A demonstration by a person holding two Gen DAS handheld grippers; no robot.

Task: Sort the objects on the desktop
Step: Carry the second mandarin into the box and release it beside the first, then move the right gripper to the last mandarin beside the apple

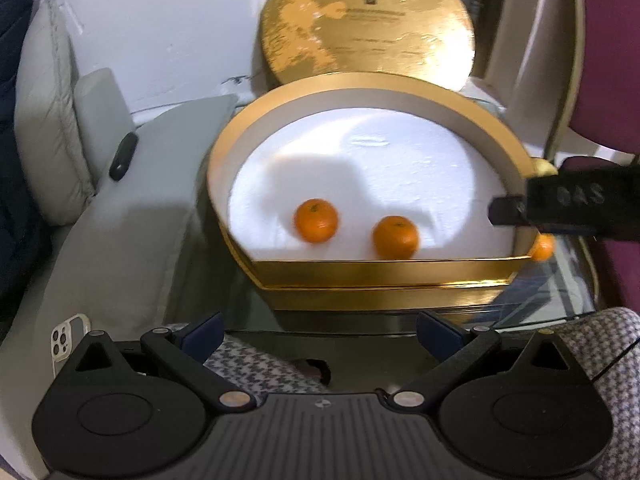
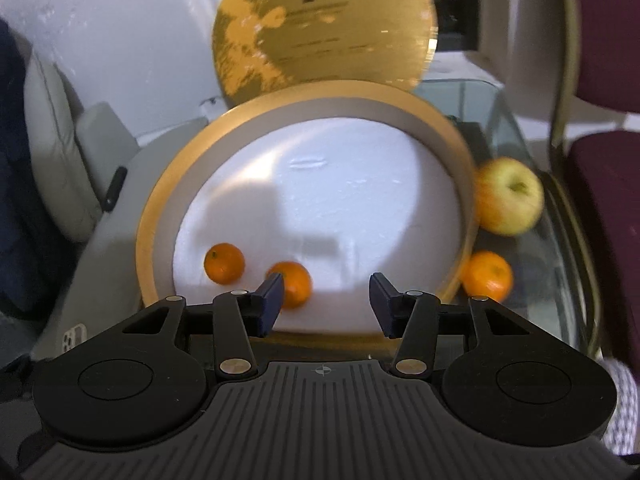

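Fruit is being gathered into a round gold-rimmed box with a white foam floor (image 2: 460, 148), and the sorting is judged to be partly done: two small orange mandarins (image 2: 224, 263) are already seen lying on the foam near the front wall, close together but apart. Left outside, on the glass table (image 2: 532, 280) just beside the box's right wall, are a third orange mandarin (image 2: 487, 276) and a yellow-green apple (image 2: 509, 196); these are presumably still to be moved in. A round gold lid (image 2: 324, 28) is propped upright behind the box. The right gripper (image 2: 326, 304) is held over the front edge of the box with its jaws moderately wide apart; nothing is gripped, though its left finger overlaps the nearer mandarin in the right wrist view, and contact cannot be confirmed. The left gripper (image 1: 320, 334) is held back, short of the box's front wall, with its jaws spread wide and nothing between them. In the left wrist view only a sliver of the outside mandarin is seen past the box's right wall.
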